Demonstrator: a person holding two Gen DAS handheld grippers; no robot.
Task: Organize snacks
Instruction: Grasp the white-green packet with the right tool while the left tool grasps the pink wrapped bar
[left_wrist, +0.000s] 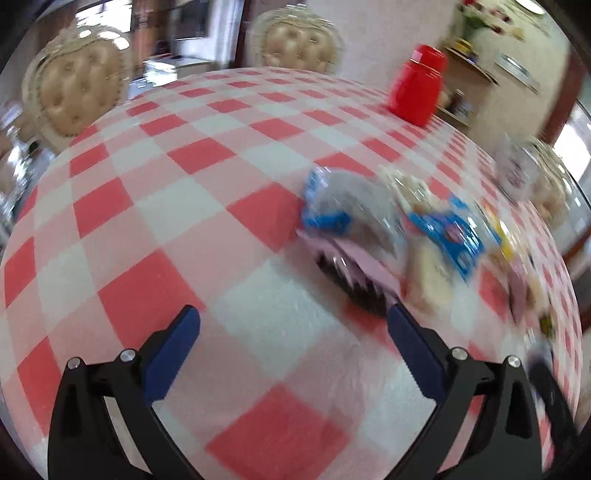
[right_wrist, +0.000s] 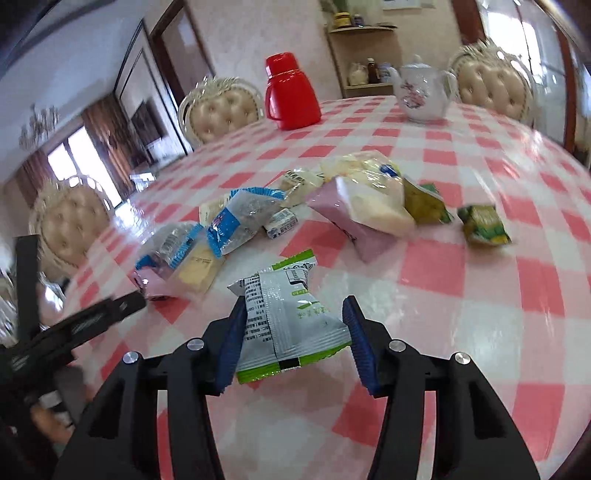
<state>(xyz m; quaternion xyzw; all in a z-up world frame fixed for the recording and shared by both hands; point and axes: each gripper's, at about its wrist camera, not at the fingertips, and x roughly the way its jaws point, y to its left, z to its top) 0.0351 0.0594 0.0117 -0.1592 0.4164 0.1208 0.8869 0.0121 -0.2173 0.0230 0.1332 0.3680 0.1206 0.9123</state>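
Observation:
Several snack packets lie in a loose pile on the red-and-white checked table (right_wrist: 461, 266). In the right wrist view my right gripper (right_wrist: 295, 314) has its blue pads on both sides of a silver-and-green packet (right_wrist: 291, 317); the packet fills the gap between them. Beyond it lie blue-and-clear packets (right_wrist: 240, 218), a pink packet (right_wrist: 354, 221) and green packets (right_wrist: 484, 223). In the left wrist view my left gripper (left_wrist: 293, 319) is open and empty above the cloth, left of the blurred pile: a blue-and-clear packet (left_wrist: 340, 206) and a pink packet (left_wrist: 354, 258).
A red thermos (right_wrist: 291, 92) and a white floral teapot (right_wrist: 421, 92) stand at the table's far side. Tufted beige chairs (right_wrist: 221, 110) ring the table. The left gripper's black frame (right_wrist: 74, 325) shows at the right wrist view's left edge.

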